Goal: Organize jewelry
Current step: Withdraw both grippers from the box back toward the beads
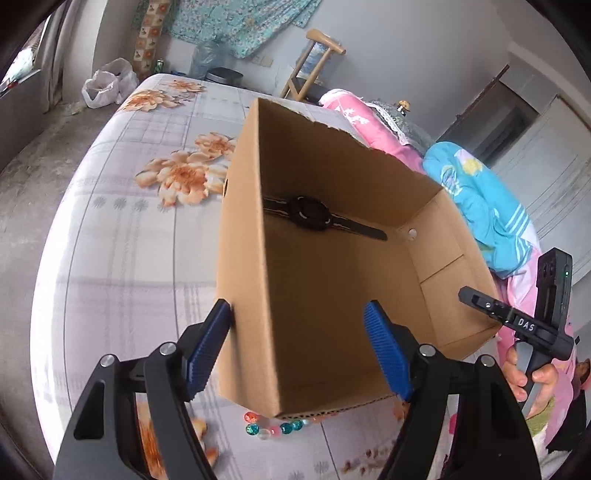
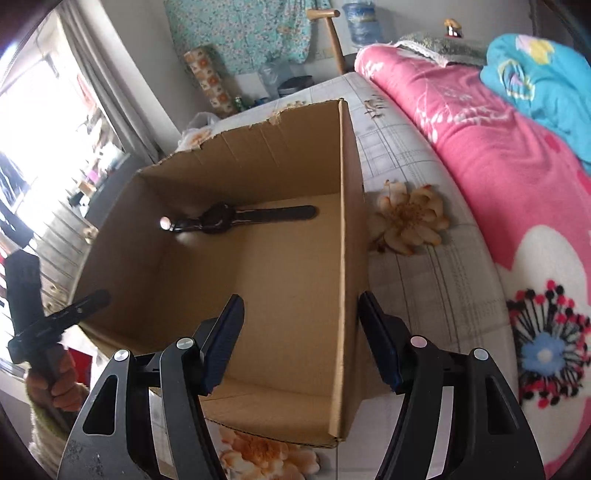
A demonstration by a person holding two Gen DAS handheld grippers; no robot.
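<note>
Watch boxed, beads still out.
Black strap wristwatch lies inside brown cardboard box on bed; coloured glass beads, probably a bracelet, beside it. Left tool and right tool both spread, empty.

I am working in a home bedroom. Everything sits on a bed covered by a grey checked sheet printed with orange flowers. Along the right side lies a rolled pink floral quilt with a blue blanket piled on top. At the far wall I see a teal flowered cloth hanging, a wooden chair and a white plastic bag on the bare concrete floor. On the left, grey curtains frame a bright window, and white cupboard doors stand at the far right.
</note>
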